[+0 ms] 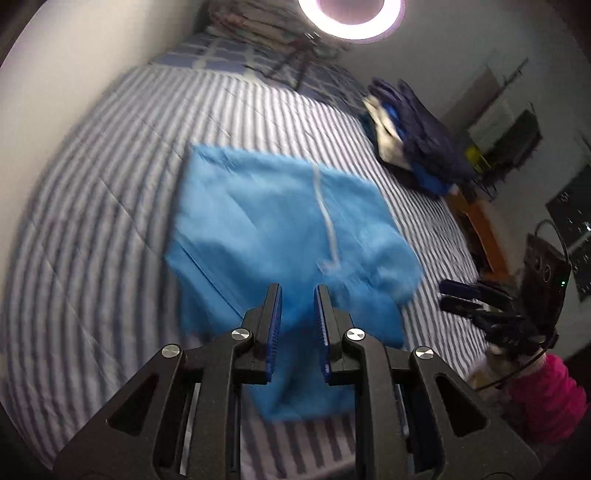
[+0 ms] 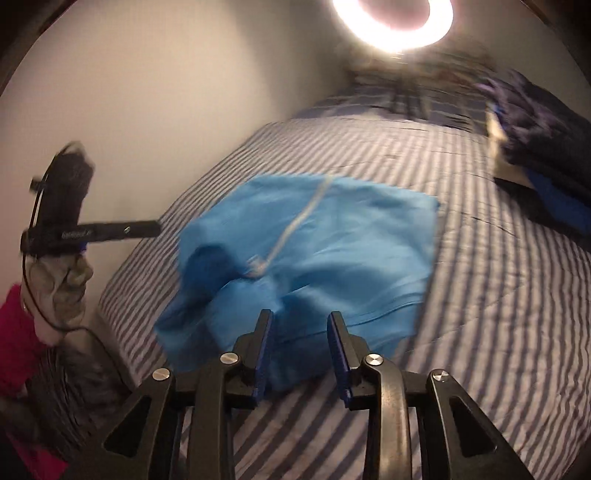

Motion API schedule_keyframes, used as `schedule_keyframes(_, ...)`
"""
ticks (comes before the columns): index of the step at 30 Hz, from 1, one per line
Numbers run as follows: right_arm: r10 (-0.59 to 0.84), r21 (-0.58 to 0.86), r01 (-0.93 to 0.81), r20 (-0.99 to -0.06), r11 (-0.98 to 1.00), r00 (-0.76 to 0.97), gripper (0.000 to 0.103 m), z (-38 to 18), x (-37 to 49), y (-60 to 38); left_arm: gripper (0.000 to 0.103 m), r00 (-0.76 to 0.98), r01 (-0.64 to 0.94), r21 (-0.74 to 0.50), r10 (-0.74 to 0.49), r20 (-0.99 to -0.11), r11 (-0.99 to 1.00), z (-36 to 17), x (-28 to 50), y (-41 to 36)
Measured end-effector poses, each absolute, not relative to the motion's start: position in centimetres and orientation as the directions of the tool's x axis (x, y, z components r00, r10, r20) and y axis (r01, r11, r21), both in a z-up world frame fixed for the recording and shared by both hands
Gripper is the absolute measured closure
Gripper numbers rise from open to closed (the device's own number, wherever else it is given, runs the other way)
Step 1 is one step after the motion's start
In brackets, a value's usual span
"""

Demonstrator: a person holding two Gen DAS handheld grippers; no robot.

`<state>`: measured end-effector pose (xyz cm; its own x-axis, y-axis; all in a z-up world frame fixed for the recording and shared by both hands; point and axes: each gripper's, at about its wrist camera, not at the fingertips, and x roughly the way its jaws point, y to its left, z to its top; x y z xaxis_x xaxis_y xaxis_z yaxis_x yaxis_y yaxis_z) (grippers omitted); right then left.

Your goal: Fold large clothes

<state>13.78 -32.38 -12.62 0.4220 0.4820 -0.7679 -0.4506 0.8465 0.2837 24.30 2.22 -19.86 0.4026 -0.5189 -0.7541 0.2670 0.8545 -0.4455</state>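
A light blue garment (image 1: 280,229) with a white drawstring (image 1: 327,221) lies partly folded on the striped bed (image 1: 92,206). My left gripper (image 1: 297,291) is open and empty above the garment's near edge. My right gripper (image 1: 448,293) shows at the right of the left wrist view, off the garment. In the right wrist view the same garment (image 2: 332,251) lies ahead and my right gripper (image 2: 300,317) is open and empty over its near edge. My left gripper (image 2: 155,228) shows at the left, held in a gloved hand.
A pile of dark blue and white clothes (image 1: 413,136) sits at the far right of the bed; it also shows in the right wrist view (image 2: 543,155). A ring light (image 1: 351,14) glows above. The wall (image 2: 166,92) runs along the bed's left side. Furniture (image 1: 480,229) stands beyond the bed's right edge.
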Motion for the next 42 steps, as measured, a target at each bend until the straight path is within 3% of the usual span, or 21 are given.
schedule_keyframes(3,0.455,0.206,-0.526,-0.794,0.825,0.402,0.066,-13.5,12.1,-29.7,0.087,0.373,0.297,-0.424,-0.513,-0.773,0.856,-21.1,23.4,0.4)
schedule_keyframes(6,0.437,0.169,-0.553,-0.806,0.816,0.399,0.052,-14.4,11.5,-28.6,0.087,0.369,0.267,-0.401,-0.477,-0.798,0.877,-22.3,23.7,-0.3)
schedule_keyframes(10,0.389,0.028,-0.625,-0.805,0.78,0.449,0.043,-14.7,10.6,-26.4,0.087,0.365,0.219,-0.461,-0.51,-0.779,0.86,-22.6,23.4,0.2)
schedule_keyframes(15,0.258,-0.219,-0.667,-0.802,0.712,0.538,0.046,-16.6,10.1,-23.9,0.087,0.384,0.206,-0.476,-0.519,-0.764,0.855,-22.5,21.9,0.4)
schedule_keyframes(18,0.223,-0.292,-0.665,-0.787,0.687,0.575,0.062,-17.1,10.8,-23.1,0.087,0.379,0.185,-0.484,-0.517,-0.768,0.855,-23.2,21.0,0.3)
schedule_keyframes(22,0.302,-0.104,-0.667,-0.833,0.738,0.464,0.088,-16.9,13.3,-23.9,0.087,0.359,0.166,-0.541,-0.561,-0.746,0.825,-24.1,19.7,0.0)
schedule_keyframes(25,0.452,0.204,-0.595,-0.839,0.777,0.303,0.097,-17.3,16.4,-26.2,0.087,0.34,0.171,-0.58,-0.6,-0.724,0.797,-24.8,19.0,-1.1)
schedule_keyframes(29,0.619,0.496,-0.448,-0.764,0.744,0.183,0.098,-18.3,18.8,-29.1,0.087,0.298,0.181,-0.625,-0.648,-0.701,0.759,-25.8,18.9,-3.0)
schedule_keyframes(32,0.688,0.599,-0.385,-0.709,0.702,0.154,0.098,-18.5,19.5,-30.4,0.073,0.274,0.154,-0.663,-0.676,-0.683,0.733,-26.8,19.4,-4.2)
schedule_keyframes(33,0.7,0.615,-0.374,-0.698,0.694,0.151,0.098,-18.5,19.6,-30.7,0.07,0.267,0.134,-0.69,-0.696,-0.666,0.711,-27.2,19.8,-4.7)
schedule_keyframes(39,0.728,0.656,-0.348,-0.673,0.67,0.133,0.098,-19.1,19.7,-31.5,0.07,0.273,0.065,-0.759,-0.744,-0.61,0.647,-28.6,21.3,-5.3)
schedule_keyframes(40,0.741,0.676,-0.33,-0.659,0.658,0.127,0.098,-19.4,19.8,-31.8,0.071,0.273,0.069,-0.746,-0.731,-0.625,0.663,-28.7,21.5,-5.6)
schedule_keyframes(41,0.744,0.683,-0.32,-0.656,0.656,0.126,0.098,-19.5,19.9,-32.1,0.08,0.27,0.076,-0.734,-0.722,-0.637,0.675,-28.9,21.6,-5.9)
schedule_keyframes(42,0.745,0.685,-0.317,-0.655,0.656,0.125,0.098,-19.4,20.0,-32.2,0.103,0.259,0.089,-0.731,-0.725,-0.639,0.676,-29.0,21.5,-6.1)
